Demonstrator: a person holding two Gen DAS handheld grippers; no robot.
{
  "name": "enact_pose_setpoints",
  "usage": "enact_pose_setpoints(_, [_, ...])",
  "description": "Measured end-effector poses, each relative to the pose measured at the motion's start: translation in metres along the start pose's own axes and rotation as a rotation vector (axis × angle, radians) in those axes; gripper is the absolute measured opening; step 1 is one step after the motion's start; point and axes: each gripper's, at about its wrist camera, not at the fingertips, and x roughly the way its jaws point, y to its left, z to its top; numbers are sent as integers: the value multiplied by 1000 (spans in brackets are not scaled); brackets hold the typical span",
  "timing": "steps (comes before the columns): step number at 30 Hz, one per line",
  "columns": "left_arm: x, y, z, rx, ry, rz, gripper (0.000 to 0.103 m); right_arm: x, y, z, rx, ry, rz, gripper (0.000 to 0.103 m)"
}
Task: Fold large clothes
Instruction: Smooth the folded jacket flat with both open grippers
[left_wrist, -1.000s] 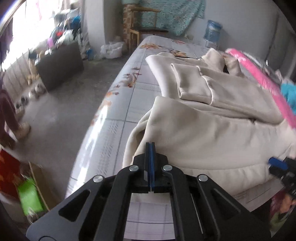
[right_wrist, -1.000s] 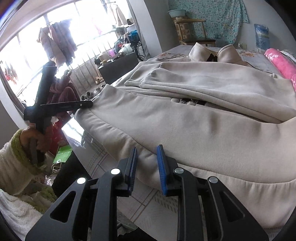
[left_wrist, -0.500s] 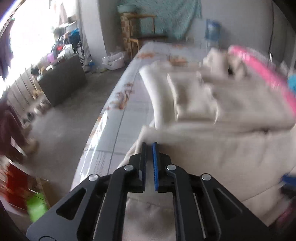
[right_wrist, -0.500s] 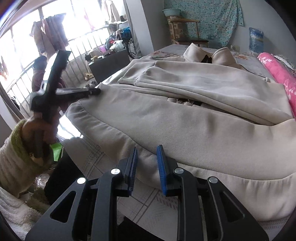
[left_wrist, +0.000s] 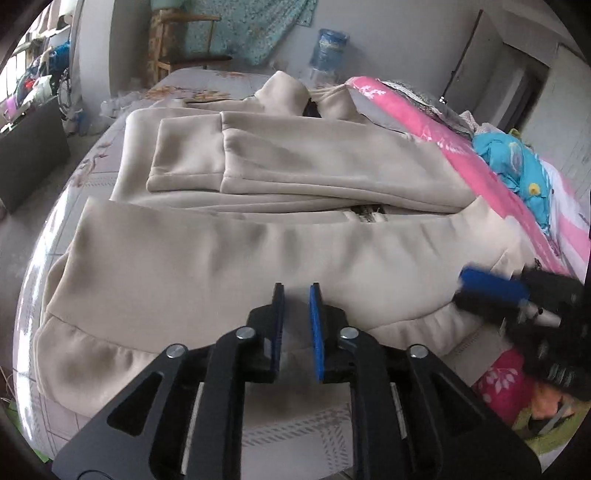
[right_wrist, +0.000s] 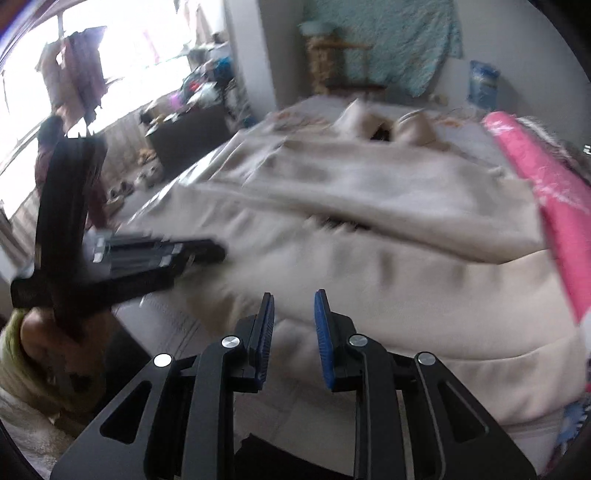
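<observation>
A large beige coat (left_wrist: 258, 236) lies spread on the bed, sleeves folded across its body, its ribbed hem toward me. My left gripper (left_wrist: 296, 295) is open and empty just above the hem near its middle. My right gripper (right_wrist: 294, 299) is open and empty over the hem too. The right gripper shows at the right in the left wrist view (left_wrist: 495, 291), close to the hem's right end. The left gripper shows at the left in the blurred right wrist view (right_wrist: 192, 251), beside the coat (right_wrist: 369, 240).
A pink quilt (left_wrist: 436, 136) and a blue garment (left_wrist: 517, 170) lie along the bed's right side. The bed sheet (left_wrist: 280, 428) shows below the hem. A dark cabinet (right_wrist: 184, 136) stands on the floor at left, a wooden chair (left_wrist: 184, 55) and a water bottle (left_wrist: 328, 48) behind the bed.
My left gripper has opened and swung right, from the coat's left corner to the middle of the hem. My right gripper has opened a little wider and shifted along the hem.
</observation>
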Motion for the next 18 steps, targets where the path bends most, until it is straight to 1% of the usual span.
enact_pose_setpoints(2, [0, 3, 2, -30, 13, -23, 14, -1, -19, 2, 48, 7, -62, 25])
enact_pose_setpoints(4, [1, 7, 6, -52, 16, -40, 14, 2, -38, 1, 94, 31, -129, 29])
enact_pose_setpoints(5, [0, 7, 5, -57, 14, -46, 14, 4, -50, -3, 119, 51, -177, 31])
enact_pose_setpoints(7, [4, 5, 7, -42, 11, -35, 14, 4, -65, -9, 157, 57, -206, 33])
enact_pose_setpoints(8, [6, 3, 7, -32, 17, -30, 17, 4, -73, -12, 184, 60, -217, 37])
enact_pose_setpoints(9, [6, 5, 8, -27, 21, -36, 21, 5, -80, -15, 206, 63, -235, 45])
enact_pose_setpoints(10, [6, 8, 8, -26, 23, -39, 22, 7, -88, -19, 223, 75, -259, 47])
enact_pose_setpoints(13, [7, 8, 12, -29, 28, -36, 23, 8, -95, -20, 235, 72, -231, 48])
enact_pose_setpoints(14, [8, 7, 13, -31, 33, -33, 24, 6, -95, -19, 233, 71, -237, 48])
enact_pose_setpoints(15, [7, 7, 15, -31, 38, -29, 27, 1, -93, -18, 228, 61, -247, 50])
enact_pose_setpoints(16, [6, 6, 16, -28, 40, -24, 29, -10, -90, -16, 216, 26, -254, 51])
enact_pose_setpoints(18, [2, 1, 19, -10, 42, -21, 38, -25, -86, -16, 200, -19, -244, 64])
